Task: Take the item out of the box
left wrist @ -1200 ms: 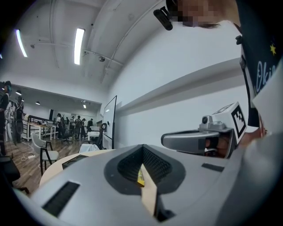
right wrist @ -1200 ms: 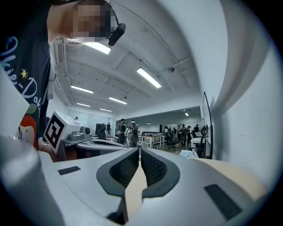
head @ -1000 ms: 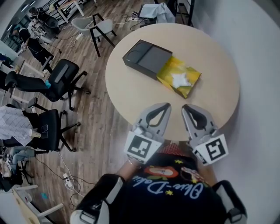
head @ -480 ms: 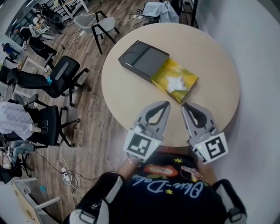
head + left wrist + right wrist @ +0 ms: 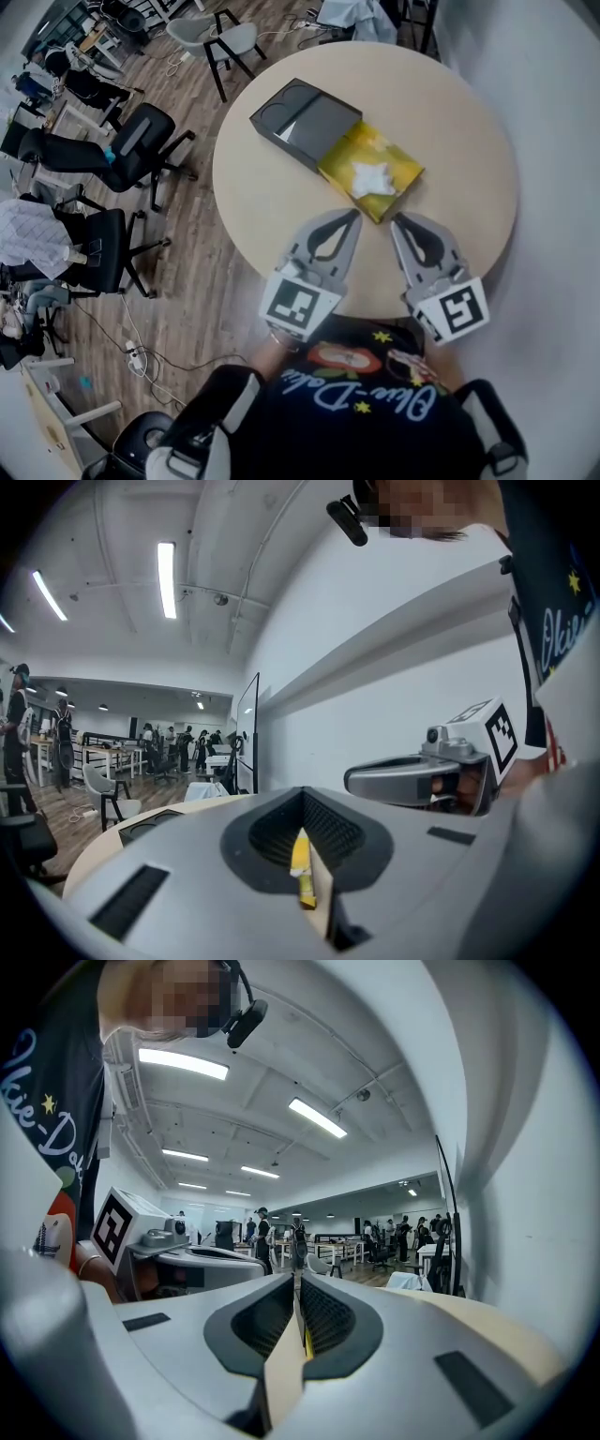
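the left gripper (image 5: 349, 217) is held at the near rim of the round table (image 5: 272, 197), with its jaws pressed together and nothing clamped. in the left gripper view, the left gripper (image 5: 302, 841) shows only a thin slit between the jaws, through which a yellow sliver is seen. the right gripper (image 5: 398, 221) is held just beside it at 3 o'clock. its jaws are likewise brought together on nothing, as the right gripper view confirms (image 5: 298, 1290). both tips are directed toward 12 o'clock.

the dark box (image 5: 305, 122) lies flat on the table at 11 o'clock from the grippers. the yellow item (image 5: 398, 167) protrudes from the box's open end toward 4 o'clock, with part of it inside the box. a white patch (image 5: 368, 176) is seen on its top face. the item's nearest corner lies close to the left gripper's tip, and contact cannot be confirmed.

black office chairs (image 5: 141, 141) are located on the wooden floor at 9 o'clock from the table.
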{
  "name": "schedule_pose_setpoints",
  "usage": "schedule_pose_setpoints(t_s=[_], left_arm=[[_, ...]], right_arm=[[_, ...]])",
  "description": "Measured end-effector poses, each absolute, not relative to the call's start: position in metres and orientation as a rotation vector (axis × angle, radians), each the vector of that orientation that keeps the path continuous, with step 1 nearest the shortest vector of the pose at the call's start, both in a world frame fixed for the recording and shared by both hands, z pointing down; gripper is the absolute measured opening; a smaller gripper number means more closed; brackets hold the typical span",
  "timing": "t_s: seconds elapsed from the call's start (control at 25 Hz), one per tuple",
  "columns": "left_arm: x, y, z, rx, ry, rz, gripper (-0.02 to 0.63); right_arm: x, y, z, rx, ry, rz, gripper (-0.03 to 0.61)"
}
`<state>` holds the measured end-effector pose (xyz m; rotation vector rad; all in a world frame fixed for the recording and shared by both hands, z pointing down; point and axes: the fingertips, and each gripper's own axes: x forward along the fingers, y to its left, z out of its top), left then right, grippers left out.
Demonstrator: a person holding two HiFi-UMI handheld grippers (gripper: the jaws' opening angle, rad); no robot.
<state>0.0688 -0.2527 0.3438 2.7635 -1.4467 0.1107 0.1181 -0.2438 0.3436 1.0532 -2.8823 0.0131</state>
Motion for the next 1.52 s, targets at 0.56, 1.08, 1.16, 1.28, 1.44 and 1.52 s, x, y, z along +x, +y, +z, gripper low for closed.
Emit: schedule_pose_setpoints(t_s=[0.56,1.08,1.16,1.28,1.44,1.52], left_arm=[[0.053,-0.296,0.358,2.754,-1.460,0.197,-0.012],[0.033,-0.324,0.379,2.712,-1.458,0.213,-0.012],[0.031,-0.327,0.382,2.704,-1.458,0.223,-0.012],[0.030,-0.332,0.387,2.691,-1.451,0.223,-0.012],[0.024,-0.337,0.393,2.661,-1.454,0.209,-0.012],[0.022,-0.340,0.397,2.652,-1.453,0.211,-0.012]], right_arm=[[0.115,-0.294,0.379,1.009,-2.774,0.066,0.014],[0.105,-0.333,0.423,0.923,-2.550,-0.012,0.028],[0.104,-0.337,0.431,0.899,-2.520,-0.021,0.028],[0.103,-0.343,0.444,0.872,-2.475,-0.017,0.039],[0.101,-0.348,0.460,0.834,-2.405,-0.033,0.046],[0.100,-0.352,0.471,0.806,-2.369,-0.057,0.046]])
